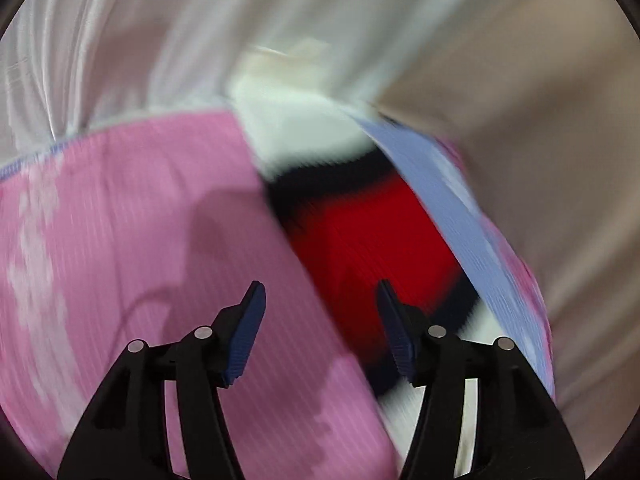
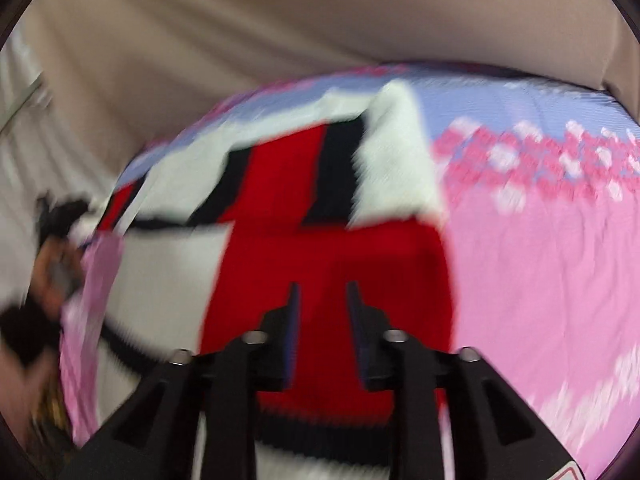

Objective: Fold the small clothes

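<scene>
You are working over a bed covered by a pink sheet (image 1: 120, 240) with a pale blue band along its edge, and both views are smeared by motion, so the fine detail is hard to read.

Starting at the left: your left hand-held gripper (image 1: 320, 292) is standing fairly wide with nothing between its pads, hanging above the line where the pink sheet meets the small garment (image 1: 360, 232). That garment, knitted in red, black and white, is lying on the sheet just right of the tips, with the blue band running along its far side.

Moving right: your right hand-held gripper (image 2: 322, 292) is showing a narrower gap, also holding nothing, and pointing down at the red panel of the same garment (image 2: 320, 260). A sleeve or side panel looks laid back over the body here, so I judge that one fold is already sitting in place; whether it is neat, the blur is hiding. More folding and a final tidy probably remain, though I cannot tell how many folds are still needed.

Nothing is lying on the garment. Beige fabric (image 2: 280, 32) is rising behind the bed, and a dark, blurred shape (image 2: 52, 240) at the left rim of the right view is too smeared to name.
</scene>
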### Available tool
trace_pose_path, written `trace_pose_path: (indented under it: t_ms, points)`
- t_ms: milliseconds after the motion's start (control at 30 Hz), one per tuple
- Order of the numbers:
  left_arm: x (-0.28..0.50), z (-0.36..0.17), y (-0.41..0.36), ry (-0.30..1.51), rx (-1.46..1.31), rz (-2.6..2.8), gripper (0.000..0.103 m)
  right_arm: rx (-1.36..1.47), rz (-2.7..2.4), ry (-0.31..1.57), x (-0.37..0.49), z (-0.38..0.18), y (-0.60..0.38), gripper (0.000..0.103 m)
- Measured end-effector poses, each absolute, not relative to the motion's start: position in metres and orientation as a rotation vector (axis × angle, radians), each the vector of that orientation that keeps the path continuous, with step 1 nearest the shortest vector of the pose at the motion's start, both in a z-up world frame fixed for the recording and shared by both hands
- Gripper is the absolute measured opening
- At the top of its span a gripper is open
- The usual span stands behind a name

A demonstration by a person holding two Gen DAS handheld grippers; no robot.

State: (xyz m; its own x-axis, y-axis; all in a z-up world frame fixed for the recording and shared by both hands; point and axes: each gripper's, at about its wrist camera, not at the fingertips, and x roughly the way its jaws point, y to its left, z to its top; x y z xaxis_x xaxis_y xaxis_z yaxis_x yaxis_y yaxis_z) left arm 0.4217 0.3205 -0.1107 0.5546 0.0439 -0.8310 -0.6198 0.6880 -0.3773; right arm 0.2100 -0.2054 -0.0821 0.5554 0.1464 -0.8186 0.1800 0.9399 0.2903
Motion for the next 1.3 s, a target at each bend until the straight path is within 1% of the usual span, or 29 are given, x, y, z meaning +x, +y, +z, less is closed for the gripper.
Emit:
trace_pose_path:
  t_ms: [33, 100, 133, 200, 233, 267, 300, 333, 367, 467, 533, 567, 633, 667, 733, 833, 900, 933, 967, 1000, 1033, 1067, 1100, 1133, 1167, 1200, 1300]
  points:
    - [0.430, -0.116, 0.337, 0.918, -0.730, 0.474, 0.056, 0.349, -0.005, 1.020, 0.197, -0.085, -0.191, 0.037]
    - [0.445, -0.129, 0.367, 0.931, -0.748, 0.535, 0.055, 0.362, 0.031, 1.087, 0.177, -0.093, -0.167, 0.038]
    - [0.452, -0.132, 0.376, 0.908, -0.745, 0.547, 0.055, 0.376, 0.045, 1.117, 0.171, -0.097, -0.158, 0.038]
    - [0.464, -0.133, 0.380, 0.908, -0.697, 0.552, 0.054, 0.404, 0.078, 1.187, 0.161, -0.105, -0.133, 0.038]
    - [0.471, -0.133, 0.381, 0.914, -0.669, 0.545, 0.046, 0.407, 0.089, 1.205, 0.160, -0.107, -0.125, 0.038]
    - [0.480, -0.133, 0.379, 0.923, -0.644, 0.515, 0.028, 0.403, 0.097, 1.216, 0.159, -0.108, -0.118, 0.038]
    - [0.489, -0.135, 0.378, 0.944, -0.627, 0.491, 0.020, 0.396, 0.107, 1.224, 0.159, -0.107, -0.111, 0.038]
    - [0.497, -0.134, 0.374, 0.958, -0.617, 0.475, 0.009, 0.390, 0.110, 1.226, 0.158, -0.107, -0.107, 0.038]
    - [0.503, -0.126, 0.369, 0.955, -0.588, 0.482, 0.006, 0.388, 0.111, 1.222, 0.158, -0.105, -0.104, 0.039]
    - [0.504, -0.089, 0.345, 0.873, -0.510, 0.428, 0.004, 0.393, 0.111, 1.206, 0.162, -0.100, -0.103, 0.041]
    - [0.496, -0.050, 0.308, 0.788, -0.429, 0.350, 0.004, 0.402, 0.110, 1.186, 0.161, -0.096, -0.102, 0.041]
    - [0.486, -0.023, 0.277, 0.734, -0.385, 0.274, 0.004, 0.411, 0.111, 1.175, 0.162, -0.094, -0.104, 0.042]
    - [0.470, 0.011, 0.223, 0.675, -0.325, 0.138, 0.004, 0.423, 0.110, 1.166, 0.162, -0.093, -0.107, 0.043]
    - [0.457, 0.026, 0.184, 0.652, -0.281, 0.045, 0.004, 0.430, 0.108, 1.164, 0.162, -0.093, -0.109, 0.043]
    - [0.434, 0.037, 0.122, 0.651, -0.237, -0.103, 0.005, 0.447, 0.104, 1.150, 0.163, -0.092, -0.114, 0.043]
    - [0.400, 0.009, 0.034, 0.766, -0.226, -0.304, 0.011, 0.456, 0.093, 1.130, 0.161, -0.089, -0.121, 0.043]
    - [0.376, -0.037, -0.012, 0.901, -0.215, -0.391, 0.023, 0.454, 0.068, 1.111, 0.158, -0.088, -0.130, 0.044]
    - [0.370, -0.054, -0.022, 0.945, -0.218, -0.398, 0.034, 0.458, 0.049, 1.102, 0.155, -0.088, -0.138, 0.044]
    - [0.360, -0.074, -0.028, 0.996, -0.239, -0.401, 0.037, 0.461, 0.031, 1.097, 0.154, -0.089, -0.145, 0.044]
    - [0.351, -0.087, -0.026, 1.029, -0.273, -0.398, 0.038, 0.464, 0.005, 1.091, 0.151, -0.089, -0.155, 0.044]
    - [0.343, -0.092, -0.021, 1.047, -0.304, -0.392, 0.045, 0.463, -0.017, 1.084, 0.150, -0.088, -0.164, 0.045]
    - [0.339, -0.096, -0.008, 1.059, -0.362, -0.378, 0.055, 0.460, -0.031, 1.078, 0.150, -0.087, -0.170, 0.046]
    - [0.339, -0.097, 0.010, 1.056, -0.427, -0.342, 0.060, 0.448, -0.049, 1.064, 0.150, -0.084, -0.179, 0.050]
    - [0.338, -0.097, 0.026, 1.046, -0.472, -0.309, 0.069, 0.427, -0.063, 1.051, 0.152, -0.082, -0.186, 0.053]
    - [0.344, -0.095, 0.048, 1.025, -0.537, -0.255, 0.073, 0.397, -0.071, 1.036, 0.155, -0.079, -0.191, 0.054]
    - [0.352, -0.095, 0.068, 1.018, -0.588, -0.202, 0.074, 0.374, -0.069, 1.023, 0.163, -0.076, -0.195, 0.056]
    - [0.385, -0.100, 0.115, 1.036, -0.715, -0.088, 0.075, 0.295, -0.038, 0.977, 0.200, -0.065, -0.199, 0.060]
